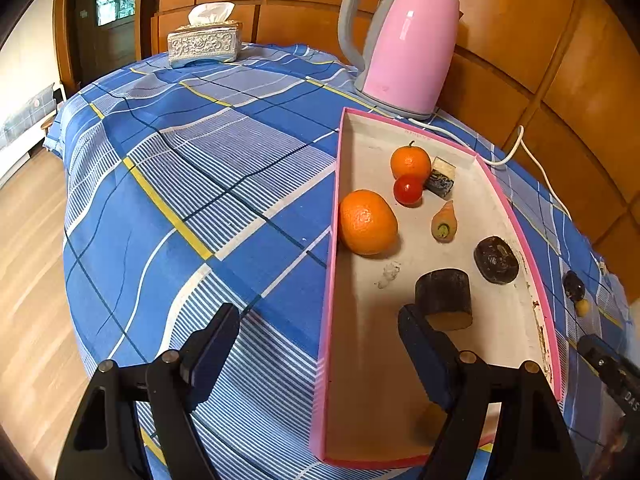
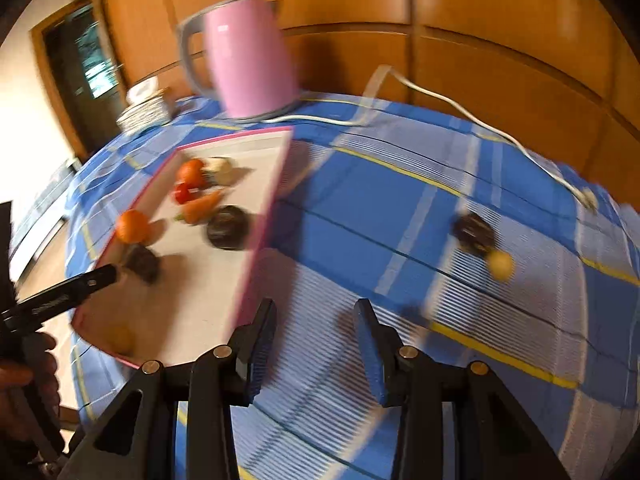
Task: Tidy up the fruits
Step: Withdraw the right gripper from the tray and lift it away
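Left wrist view gives us a shallow pink-walled tray (image 1: 334, 216) with a pale, scuffed floor, sitting on a blue plaid tablecloth (image 1: 192, 184). Inside it we see a dimpled large orange (image 1: 368, 222), a smaller orange (image 1: 410, 162), a glossy tomato (image 1: 408, 189), a stubby carrot (image 1: 444, 224), a dark lumpy round fruit (image 1: 496, 259) and a dark cut chunk (image 1: 444, 296). Our left gripper (image 1: 320, 344) is spread wide with nothing between its jaws, straddling the tray's near wall; the chunk lies just beyond its right finger. Our right gripper (image 2: 316, 344) is likewise released over bare cloth, with a dark fruit (image 2: 474, 234) and a small yellow ball (image 2: 501, 266) ahead on the right, outside the tray. A smooth pink kettle (image 1: 408, 44) and an embossed tissue box (image 1: 205, 43) stand behind.
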`<state>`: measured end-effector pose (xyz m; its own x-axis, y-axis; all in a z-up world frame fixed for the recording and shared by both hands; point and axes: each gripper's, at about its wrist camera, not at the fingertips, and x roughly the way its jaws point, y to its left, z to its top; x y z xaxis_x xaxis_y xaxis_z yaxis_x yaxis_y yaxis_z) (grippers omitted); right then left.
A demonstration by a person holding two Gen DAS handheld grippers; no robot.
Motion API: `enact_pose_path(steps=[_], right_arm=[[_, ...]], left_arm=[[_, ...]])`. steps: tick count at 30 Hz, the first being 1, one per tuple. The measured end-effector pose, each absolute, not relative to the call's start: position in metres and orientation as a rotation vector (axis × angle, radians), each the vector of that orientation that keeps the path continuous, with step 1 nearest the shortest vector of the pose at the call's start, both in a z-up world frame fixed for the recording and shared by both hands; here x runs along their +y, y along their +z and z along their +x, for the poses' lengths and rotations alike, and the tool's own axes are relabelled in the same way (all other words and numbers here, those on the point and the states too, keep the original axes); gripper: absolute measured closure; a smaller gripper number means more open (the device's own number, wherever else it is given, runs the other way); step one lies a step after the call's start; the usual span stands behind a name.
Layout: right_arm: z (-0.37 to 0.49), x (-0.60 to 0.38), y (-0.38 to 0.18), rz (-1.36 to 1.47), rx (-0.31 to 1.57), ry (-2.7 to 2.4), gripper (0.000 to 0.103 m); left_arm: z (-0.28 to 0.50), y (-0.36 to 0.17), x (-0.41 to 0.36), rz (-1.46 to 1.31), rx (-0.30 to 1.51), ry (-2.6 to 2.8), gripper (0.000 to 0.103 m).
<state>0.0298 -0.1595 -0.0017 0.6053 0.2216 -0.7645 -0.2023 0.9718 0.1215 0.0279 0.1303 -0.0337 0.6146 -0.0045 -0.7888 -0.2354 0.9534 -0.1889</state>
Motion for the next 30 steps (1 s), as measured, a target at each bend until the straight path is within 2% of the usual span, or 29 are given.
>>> enact_pose_path(steps=[20,22,23,24,30], right_arm=[[-0.023,-0.384,-0.04,0.313,0.891,-0.652,0.062],[-0.031,-0.395,-0.044,0.336,0.874,-0.697,0.054],[-0.035,-0.398,-0.044,0.34,0.861,-0.721,0.045],[-0.036,-0.399,-0.045,0.34,0.856,-0.735,0.042],[-0.04,-0.391,-0.049,0.302,0.814,-0.746,0.036]], left_arm=[[0.029,-0.011,0.105,-0.235,0.852,-0.001,0.021],[0.03,-0.004,0.098,-0.228,0.843,-0.048,0.021],[0.031,-0.001,0.093,-0.22,0.84,-0.067,0.021],[0.033,0.003,0.088,-0.21,0.839,-0.092,0.021],[0.045,0.022,0.045,-0.16,0.836,-0.237,0.023]])
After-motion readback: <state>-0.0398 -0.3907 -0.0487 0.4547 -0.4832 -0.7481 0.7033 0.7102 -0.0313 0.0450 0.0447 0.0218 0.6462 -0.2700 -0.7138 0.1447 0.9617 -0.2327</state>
